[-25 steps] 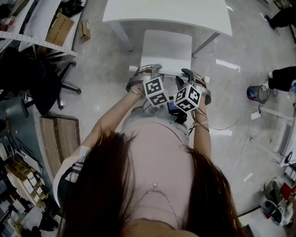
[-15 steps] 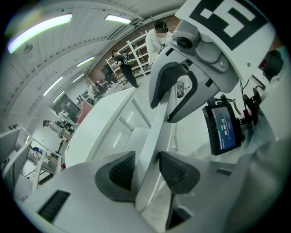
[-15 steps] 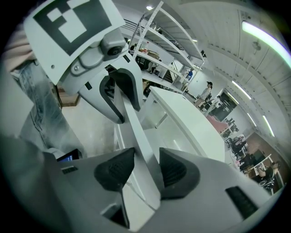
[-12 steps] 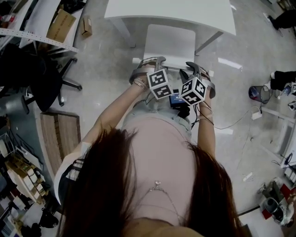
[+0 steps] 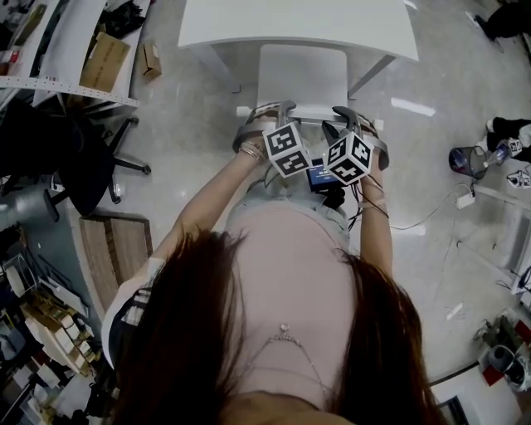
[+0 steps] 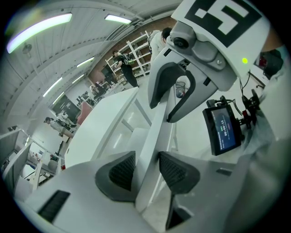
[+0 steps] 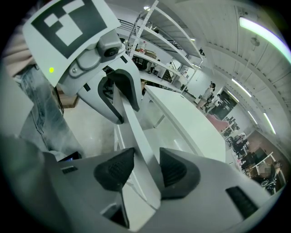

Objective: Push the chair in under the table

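Jaws clenched on both sides, each pair pinching the top rail of the chair (image 5: 300, 79) back. Left gripper (image 6: 146, 172): white rail runs up between the ribbed pads, both pads touching it. Right gripper (image 7: 146, 170): same hold, further along the rail.

Desk (image 5: 299, 23): white, at top of the head view, legs angled down to the pale floor (image 5: 191, 158).

Chair: white, square to the desk, between its legs. Seat's far edge meets the desk's near edge; most of the seat lies out on the person's side. Back rail is nearest the person, with the grippers side by side on it.

Small lit screen (image 6: 223, 129): just behind the right gripper, against the person's waist.
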Demonstrator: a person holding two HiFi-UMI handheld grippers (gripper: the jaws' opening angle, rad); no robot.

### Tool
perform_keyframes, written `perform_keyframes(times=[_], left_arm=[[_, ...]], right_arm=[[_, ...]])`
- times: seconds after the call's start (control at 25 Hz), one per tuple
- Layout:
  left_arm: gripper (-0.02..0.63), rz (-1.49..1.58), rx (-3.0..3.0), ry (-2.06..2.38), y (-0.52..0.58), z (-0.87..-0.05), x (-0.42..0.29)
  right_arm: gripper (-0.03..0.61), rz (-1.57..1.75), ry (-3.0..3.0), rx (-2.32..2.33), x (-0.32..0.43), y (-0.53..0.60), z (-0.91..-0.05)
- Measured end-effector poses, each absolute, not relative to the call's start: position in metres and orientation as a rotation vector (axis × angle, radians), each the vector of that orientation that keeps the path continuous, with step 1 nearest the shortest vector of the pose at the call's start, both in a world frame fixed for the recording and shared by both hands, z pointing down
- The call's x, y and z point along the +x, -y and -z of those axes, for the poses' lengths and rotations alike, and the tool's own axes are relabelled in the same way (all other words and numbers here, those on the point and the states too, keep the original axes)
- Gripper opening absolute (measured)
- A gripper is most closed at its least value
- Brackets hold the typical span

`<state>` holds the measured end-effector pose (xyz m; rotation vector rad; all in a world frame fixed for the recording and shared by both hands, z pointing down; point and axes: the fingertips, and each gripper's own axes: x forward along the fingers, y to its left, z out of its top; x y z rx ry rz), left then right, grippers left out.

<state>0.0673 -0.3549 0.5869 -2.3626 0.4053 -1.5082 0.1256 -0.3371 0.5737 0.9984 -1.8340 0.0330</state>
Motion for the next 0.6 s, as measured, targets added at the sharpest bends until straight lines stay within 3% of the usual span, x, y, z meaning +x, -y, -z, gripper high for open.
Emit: perform_keyframes(times=[0.6], left_arm=[[0.167,1.514,-2.363,-0.407,0.396,-0.586,0.088]], right_arm=[[0.176,-0.044,1.848,0.999,0.147,0.378,-0.572]])
